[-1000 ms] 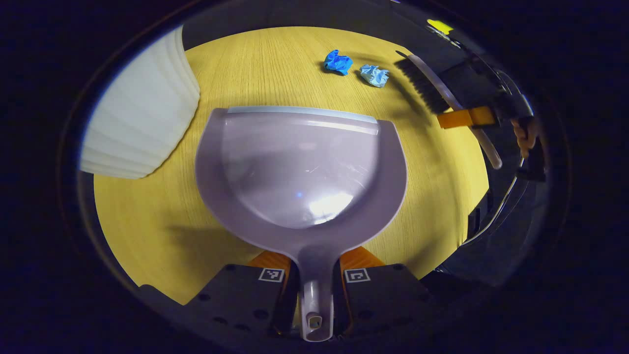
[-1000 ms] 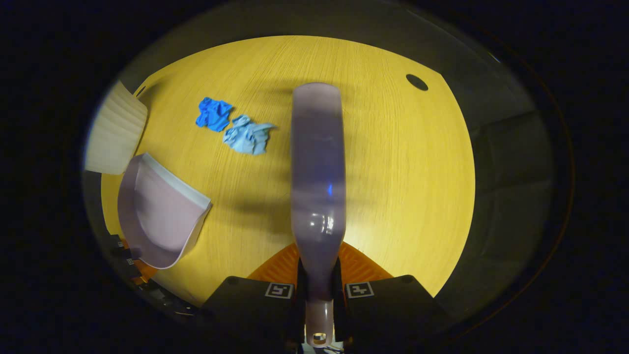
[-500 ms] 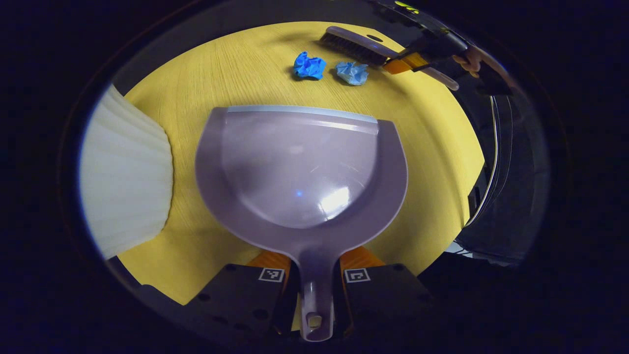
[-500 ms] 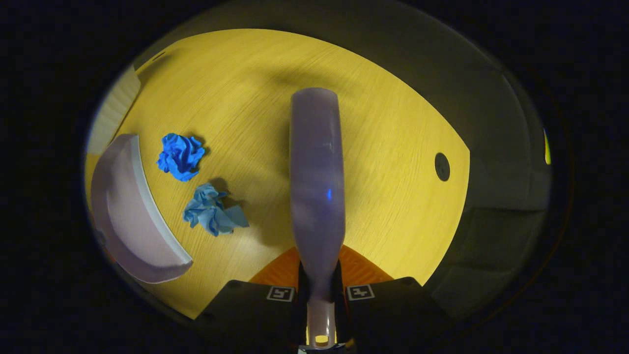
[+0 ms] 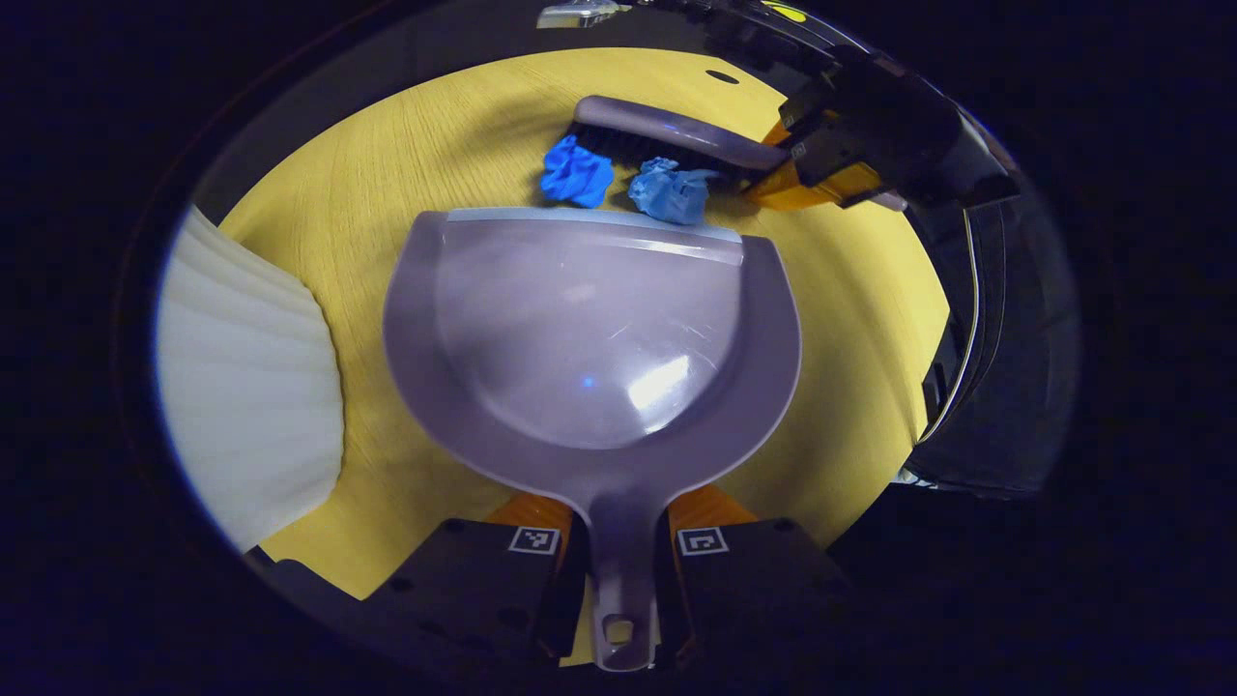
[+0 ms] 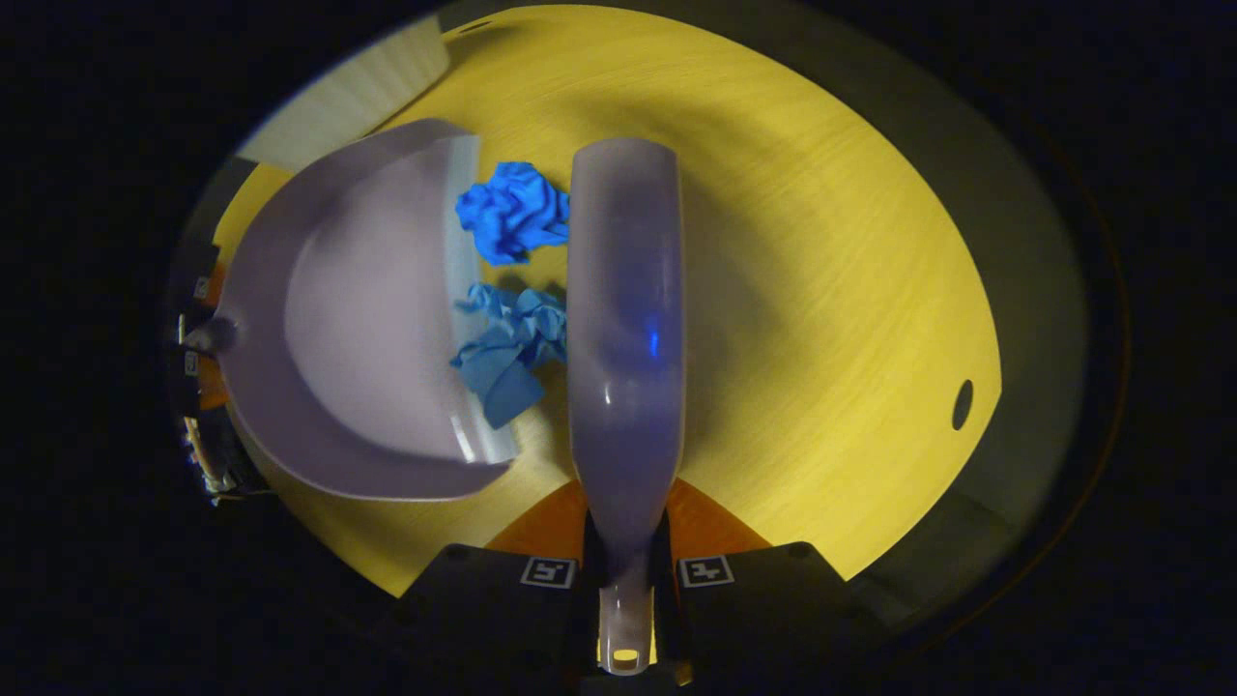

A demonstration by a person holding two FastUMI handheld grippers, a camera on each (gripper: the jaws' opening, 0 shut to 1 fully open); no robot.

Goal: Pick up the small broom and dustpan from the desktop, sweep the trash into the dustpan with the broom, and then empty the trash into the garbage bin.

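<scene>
While left gripper (image 5: 618,570) clamps the handle of the dustpan (image 5: 589,338), left gripper view shows its lip at two blue paper wads (image 5: 577,176), broom (image 5: 667,135) bristles behind them, white bin (image 5: 246,367) at left. Right gripper view: right gripper (image 6: 626,590) pinches the broom handle; glossy lilac broom back runs beside the wads, paler one touching the lip; desk (image 6: 831,290) has a cable hole (image 6: 963,404).

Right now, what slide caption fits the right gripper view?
Broom pushes two blue paper wads against the dustpan lip on the desk.
</scene>
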